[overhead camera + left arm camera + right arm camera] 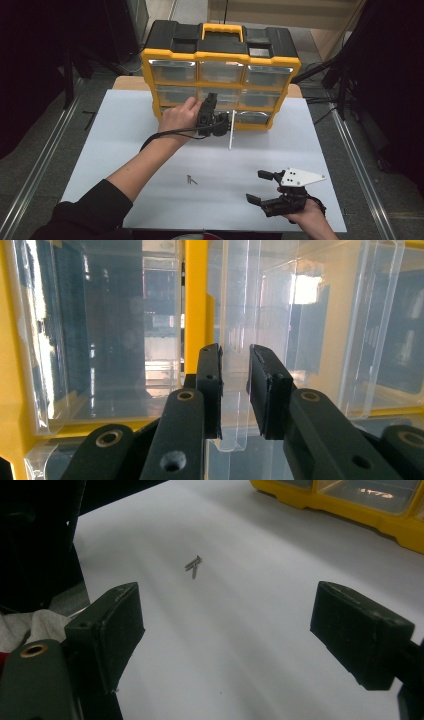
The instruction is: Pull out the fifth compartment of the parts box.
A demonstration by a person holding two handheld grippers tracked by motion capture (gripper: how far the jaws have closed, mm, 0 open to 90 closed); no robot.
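A yellow and black drawer cabinet (220, 47) with clear drawers stands at the back of the white table (125, 150). My left gripper (210, 99) is up against the cabinet's middle column. In the left gripper view my left gripper (235, 390) is shut on the clear handle lip (233, 432) of a drawer, beside a yellow upright (196, 300). My right gripper (259, 187) rests near the front right of the table, open and holding nothing. Between its jaws, farther off, lie two small screws (193, 566), at the table's front middle (190, 179).
A thin white strip (231, 131) slants down from the cabinet front, just right of my left gripper. The cabinet's yellow base (350, 505) lies at the far right in the right gripper view. Dark stands and cables flank the table.
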